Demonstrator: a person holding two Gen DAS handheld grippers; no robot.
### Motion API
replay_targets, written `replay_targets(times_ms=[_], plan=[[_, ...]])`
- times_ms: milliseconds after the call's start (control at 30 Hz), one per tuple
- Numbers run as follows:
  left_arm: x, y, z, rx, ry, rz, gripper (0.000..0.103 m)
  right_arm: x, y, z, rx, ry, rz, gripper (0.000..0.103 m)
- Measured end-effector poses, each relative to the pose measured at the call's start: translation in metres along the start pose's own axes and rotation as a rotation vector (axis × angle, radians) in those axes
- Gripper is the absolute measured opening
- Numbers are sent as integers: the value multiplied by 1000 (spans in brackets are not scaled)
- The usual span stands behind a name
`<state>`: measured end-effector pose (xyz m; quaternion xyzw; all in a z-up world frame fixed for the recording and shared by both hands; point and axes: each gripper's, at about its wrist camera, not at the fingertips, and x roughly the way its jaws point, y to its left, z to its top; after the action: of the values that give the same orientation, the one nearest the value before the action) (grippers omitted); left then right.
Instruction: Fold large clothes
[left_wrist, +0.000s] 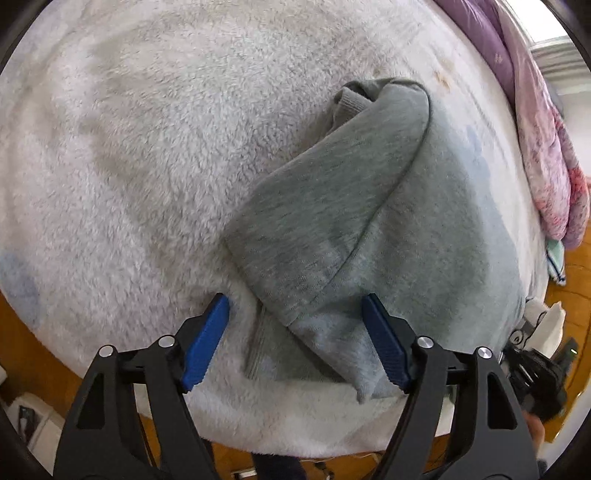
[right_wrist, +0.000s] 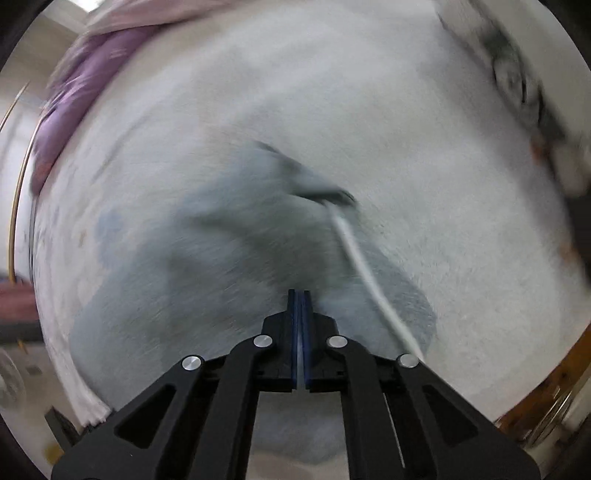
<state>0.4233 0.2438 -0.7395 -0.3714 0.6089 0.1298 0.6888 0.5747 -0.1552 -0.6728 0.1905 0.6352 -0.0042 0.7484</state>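
Grey sweatshirt lies folded across the right centre of the left wrist frame on a white fleece blanket. Left claw is spread wide at the garment's lower edge. Right claw, in a blurred frame, is pressed together; whether cloth sits between, I cannot tell.
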Motion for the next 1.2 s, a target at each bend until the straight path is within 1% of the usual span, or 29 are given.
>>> replay_targets(times_ms=[67, 100, 167, 233, 267, 300, 333, 367, 400, 433, 467, 500, 567, 600, 667, 700, 733, 800, 900, 967, 1000, 1033, 1067, 1100, 1133, 1167, 1200], plan=[[2, 4, 1, -22, -4, -24, 79, -14, 30, -5, -70, -27, 84, 2], [1, 7, 0, -23, -6, -29, 80, -16, 54, -9, -131, -29, 138, 2], [-1, 12, 1, -19, -4, -36, 80, -7, 97, -15, -224, 3, 229, 2], [-6, 17, 1, -10, -1, -41, 80, 10, 127, -19, -272, 30, 265, 2], [-12, 28, 0, -5, 2, -44, 80, 22, 138, -19, -274, 48, 278, 2], [-12, 29, 0, -5, 5, -47, 80, 38, 144, -20, -266, 83, 269, 1], [-13, 30, 0, -10, 7, -51, 82, 56, 146, -21, -258, 121, 242, 0], [-18, 37, -2, -10, 11, -61, 83, 69, 142, -23, -249, 139, 213, 0], [-19, 40, -3, -9, 11, -65, 83, 87, 130, -22, -204, 162, 230, 0], [-20, 40, -3, -8, 12, -69, 84, 94, 118, -23, -138, 171, 277, 0], [-20, 38, -8, 1, 19, -50, 84, 94, 110, -24, -76, 181, 317, 0], [-22, 38, -9, 7, 16, -49, 84, 88, 107, -28, -50, 199, 318, 0], [-22, 40, -14, 9, 15, -53, 84, 75, 108, -42, -84, 213, 285, 0], [-19, 41, -21, 9, 15, -54, 84, 69, 105, -55, -101, 231, 276, 0], [-18, 44, -30, 9, 13, -67, 85, 70, 96, -69, -101, 260, 266, 0], [-18, 46, -33, 15, 17, -69, 85, 75, 86, -78, -77, 272, 285, 0], [-18, 48, -36, 19, 18, -70, 85, 80, 79, -82, -57, 266, 306, 0], [-19, 52, -40, 22, 23, -74, 85, 86, 77, -81, -52, 262, 320, 0], [-15, 57, -44, 39, 51, -83, 85, 79, 86, -77, -104, 249, 293, 0], [-12, 50, -46, 101, 77, -55, 85, 72, 83, -79, -143, 234, 303, 1], [-10, 44, -43, 127, 85, -51, 84, 68, 84, -81, -162, 221, 327, 4], [-10, 40, -44, 146, 89, -53, 77, 63, 84, -83, -187, 209, 350, 10], [-10, 37, -45, 162, 95, -58, 65, 54, 80, -86, -228, 190, 371, 19], [-10, 35, -46, 169, 102, -55, 59, 49, 81, -89, -258, 174, 379, 29], [-9, 35, -46, 162, 111, -51, 40, 43, 84, -94, -297, 154, 377, 35], [-8, 36, -46, 153, 112, -33, 22, 34, 90, -100, -357, 126, 360, 45], [-9, 39, -46, 133, 113, -26, 19, 29, 95, -105, -402, 105, 355, 51]])
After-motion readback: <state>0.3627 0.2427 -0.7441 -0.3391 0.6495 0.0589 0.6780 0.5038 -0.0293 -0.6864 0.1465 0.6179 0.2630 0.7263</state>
